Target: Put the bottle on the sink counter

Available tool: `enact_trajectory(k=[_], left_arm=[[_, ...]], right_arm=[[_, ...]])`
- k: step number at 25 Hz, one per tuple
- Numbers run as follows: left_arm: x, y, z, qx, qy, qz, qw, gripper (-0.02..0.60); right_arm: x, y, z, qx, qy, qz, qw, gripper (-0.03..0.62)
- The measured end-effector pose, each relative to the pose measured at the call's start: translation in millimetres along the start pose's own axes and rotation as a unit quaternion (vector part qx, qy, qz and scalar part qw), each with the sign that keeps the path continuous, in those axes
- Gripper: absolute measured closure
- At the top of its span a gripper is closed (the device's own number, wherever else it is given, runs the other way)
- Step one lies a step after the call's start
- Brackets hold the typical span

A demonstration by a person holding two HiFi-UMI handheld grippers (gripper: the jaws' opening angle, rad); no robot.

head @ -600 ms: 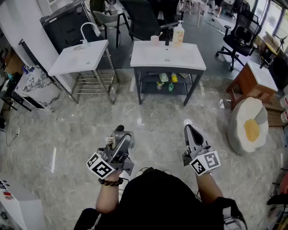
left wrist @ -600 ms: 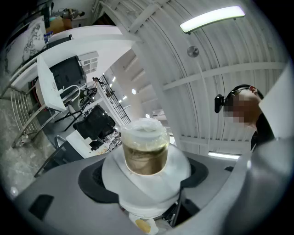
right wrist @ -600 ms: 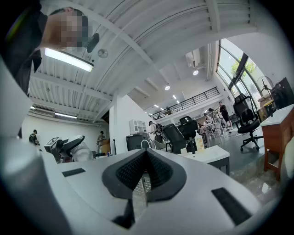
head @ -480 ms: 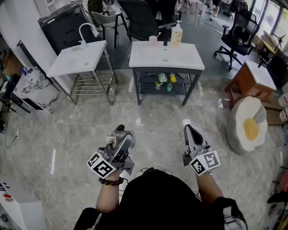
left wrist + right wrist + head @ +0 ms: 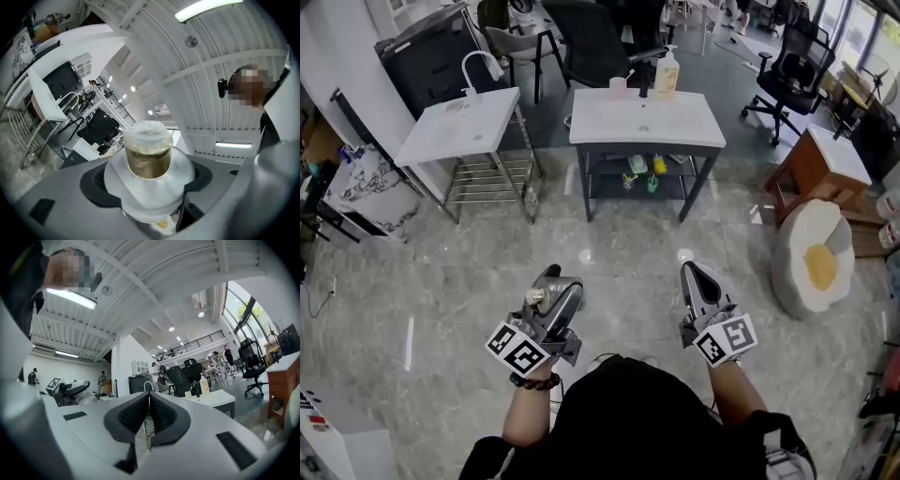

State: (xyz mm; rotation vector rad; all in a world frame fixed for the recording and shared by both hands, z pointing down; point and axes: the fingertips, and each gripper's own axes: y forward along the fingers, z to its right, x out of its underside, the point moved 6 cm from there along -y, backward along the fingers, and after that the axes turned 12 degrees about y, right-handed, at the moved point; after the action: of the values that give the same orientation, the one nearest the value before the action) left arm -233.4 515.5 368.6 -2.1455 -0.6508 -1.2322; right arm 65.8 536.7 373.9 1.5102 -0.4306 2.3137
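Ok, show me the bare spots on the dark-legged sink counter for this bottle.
The counter is bare at both ends, left of the cup and right of the dispenser. The back middle is crowded: cup, faucet, dispenser.

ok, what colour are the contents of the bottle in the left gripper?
Murky brown, in a clear bottle with a whitish cap. Clearest in the left gripper view.

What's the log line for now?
left gripper: shut on bottle | right gripper: shut, empty | sink counter: ahead, not reached
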Motion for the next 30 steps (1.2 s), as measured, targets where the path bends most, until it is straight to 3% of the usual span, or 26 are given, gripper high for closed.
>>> enact_trajectory(k=[7,15,21,30], left_arm=[[-13.5,-16.1,-21.6,-0.011,0.039,-0.017,0.999,0.227],[-15.6,-23.5,-57.4,-0.033,0.028,-0.004,0.999,0.227],[-7.7,16.2,-77.4,-0.056,0.025,0.012,0.998,0.227],[-0.6,134.4,-79.2,-0.07,0.05,0.026,0.996,0.227]], right_arm=[[17.3,27.5,-30.5,0.002,-0.001,-0.02,1.0,0.562],[26.7,58.5,-42.1,-0.004,0.002,-0.035,0.999,0.562],[22.5,91.5,6.9,-0.019,0.015,-0.015,1.0,0.562],[-28.5,138.8,114.2,-0.044,0.03,0.018,0.998,0.562]])
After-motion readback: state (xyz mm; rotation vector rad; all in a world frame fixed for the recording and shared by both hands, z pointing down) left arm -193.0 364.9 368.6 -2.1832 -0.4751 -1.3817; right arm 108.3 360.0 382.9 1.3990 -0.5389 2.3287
